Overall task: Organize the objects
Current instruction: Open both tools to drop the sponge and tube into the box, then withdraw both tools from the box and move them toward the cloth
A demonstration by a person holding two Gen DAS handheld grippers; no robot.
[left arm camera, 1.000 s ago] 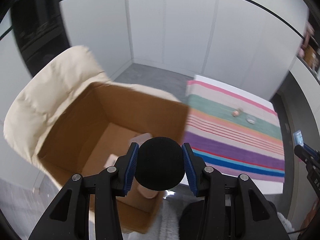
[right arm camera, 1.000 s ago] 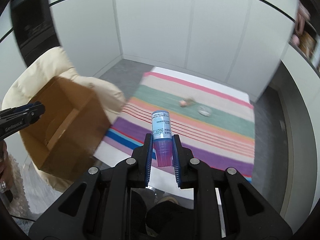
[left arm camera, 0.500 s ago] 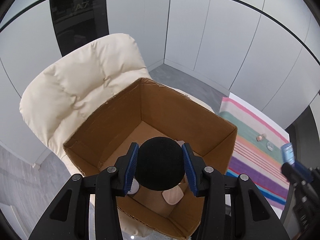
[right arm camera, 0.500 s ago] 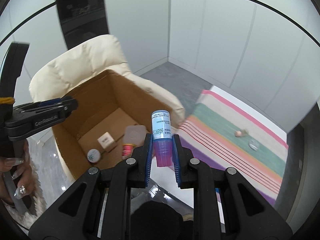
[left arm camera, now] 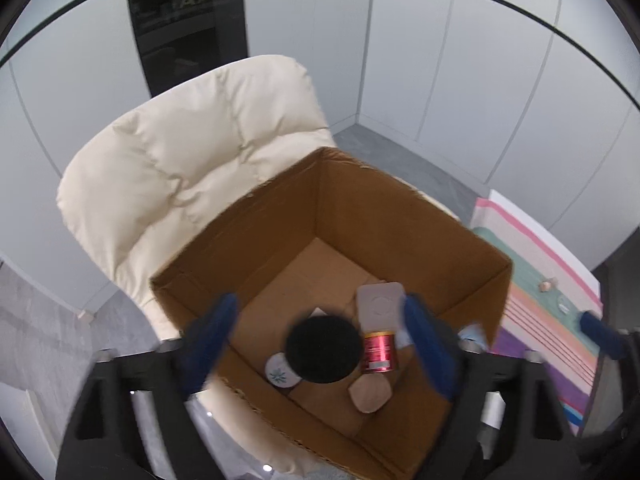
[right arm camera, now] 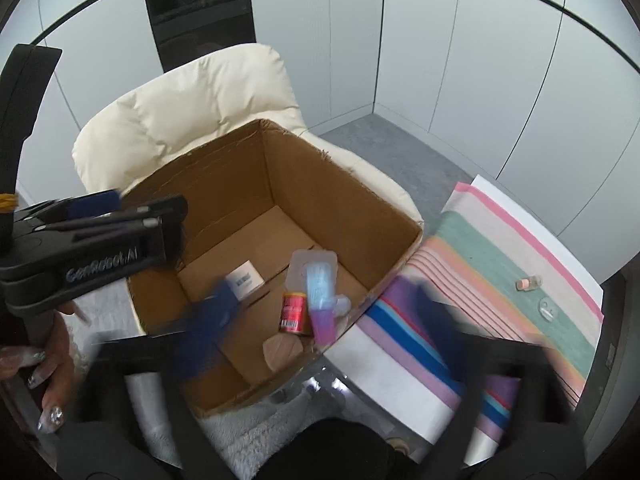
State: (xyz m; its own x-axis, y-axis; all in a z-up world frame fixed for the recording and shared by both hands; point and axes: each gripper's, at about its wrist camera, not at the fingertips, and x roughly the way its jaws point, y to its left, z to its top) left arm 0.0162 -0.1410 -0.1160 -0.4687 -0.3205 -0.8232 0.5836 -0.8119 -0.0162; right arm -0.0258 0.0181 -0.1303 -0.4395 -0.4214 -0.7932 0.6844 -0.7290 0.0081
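An open cardboard box sits on a cream padded chair. My left gripper is open above the box, its blue fingers blurred and wide apart. A black foam ball is free between them, over the box. My right gripper is open too, fingers blurred. A blue tube with a purple cap is loose over the box's near right corner. Inside lie a red can, a clear blister pack, a white carton, a round white lid and a beige pad.
A striped cloth covers a table to the right of the box, with a small vial and a clear piece on it. The cream chair back rises behind the box. White wall panels stand beyond. A hand holds the left gripper.
Both grippers swung over the box and then opened. The black ball and the blue tube have left the fingers and are dropping into the box.
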